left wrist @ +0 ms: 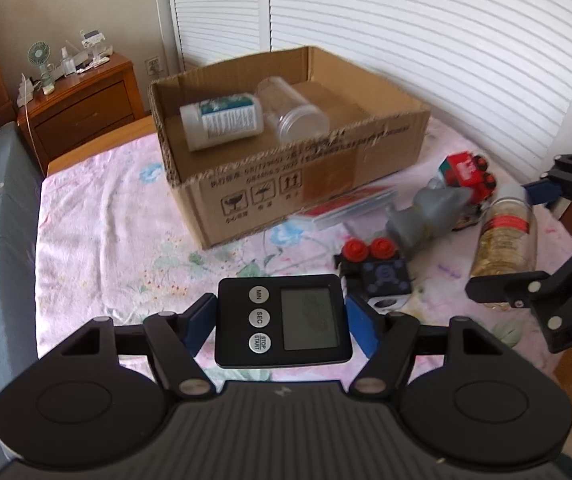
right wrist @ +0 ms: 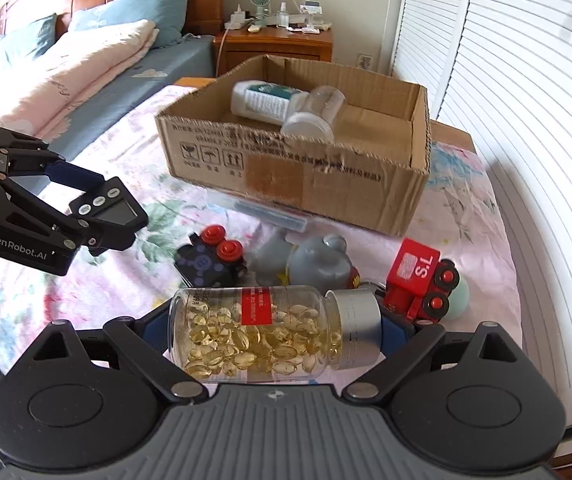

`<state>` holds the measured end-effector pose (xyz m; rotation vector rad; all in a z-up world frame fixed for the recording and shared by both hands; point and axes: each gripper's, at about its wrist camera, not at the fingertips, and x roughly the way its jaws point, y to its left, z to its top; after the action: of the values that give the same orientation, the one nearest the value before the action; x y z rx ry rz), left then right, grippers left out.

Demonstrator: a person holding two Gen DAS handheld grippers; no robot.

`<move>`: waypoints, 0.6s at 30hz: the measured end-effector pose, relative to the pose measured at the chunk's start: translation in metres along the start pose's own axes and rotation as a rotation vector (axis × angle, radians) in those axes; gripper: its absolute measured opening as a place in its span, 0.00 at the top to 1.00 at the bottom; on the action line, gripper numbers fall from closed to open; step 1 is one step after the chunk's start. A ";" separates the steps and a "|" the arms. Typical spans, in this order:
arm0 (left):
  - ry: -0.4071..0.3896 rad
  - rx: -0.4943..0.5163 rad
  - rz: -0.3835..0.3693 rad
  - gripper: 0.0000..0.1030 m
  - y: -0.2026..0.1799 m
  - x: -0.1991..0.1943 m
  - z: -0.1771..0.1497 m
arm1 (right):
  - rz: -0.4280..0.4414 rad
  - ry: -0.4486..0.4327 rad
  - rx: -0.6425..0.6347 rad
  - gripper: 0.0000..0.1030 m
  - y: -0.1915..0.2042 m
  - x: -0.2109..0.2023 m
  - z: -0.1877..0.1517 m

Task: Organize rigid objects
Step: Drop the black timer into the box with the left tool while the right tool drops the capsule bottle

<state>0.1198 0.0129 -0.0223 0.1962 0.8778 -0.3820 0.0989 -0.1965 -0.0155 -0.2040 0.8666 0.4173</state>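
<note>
My left gripper (left wrist: 282, 320) is shut on a black digital timer (left wrist: 284, 322) and holds it above the flowered sheet, short of the cardboard box (left wrist: 286, 168). My right gripper (right wrist: 274, 332) is shut on a clear capsule bottle (right wrist: 270, 332) with a silver cap, held sideways. The bottle also shows in the left wrist view (left wrist: 503, 240), and the timer in the right wrist view (right wrist: 112, 216). The box (right wrist: 297, 176) holds a white bottle (right wrist: 264, 102) and a clear jar (right wrist: 313, 116), both lying down.
On the sheet by the box lie a red toy train (right wrist: 419, 276), a grey elephant toy (right wrist: 317, 260), a black toy with red knobs (right wrist: 212, 260) and a flat case (left wrist: 345, 204). A wooden nightstand (left wrist: 82, 112) stands beyond; louvred doors (left wrist: 445, 40) run along the right.
</note>
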 end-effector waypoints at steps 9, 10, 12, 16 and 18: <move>-0.128 0.008 0.005 0.33 0.001 -0.023 0.050 | 0.009 -0.087 -0.013 0.05 -0.005 -0.024 0.030; -0.141 0.010 0.013 0.33 0.001 -0.021 0.057 | 0.006 -0.096 -0.014 0.05 -0.006 -0.025 0.033; -0.157 0.006 0.031 0.33 0.005 -0.013 0.071 | 0.001 -0.108 -0.017 0.05 -0.009 -0.025 0.041; -0.159 -0.019 0.059 0.33 0.014 0.009 0.093 | -0.012 -0.128 -0.020 0.05 -0.014 -0.025 0.053; -0.158 -0.032 0.067 0.33 0.019 0.021 0.101 | -0.014 -0.132 -0.016 0.05 -0.018 -0.025 0.058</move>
<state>0.2109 -0.0073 0.0252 0.1637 0.7197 -0.3160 0.1331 -0.1996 0.0408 -0.1946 0.7321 0.4202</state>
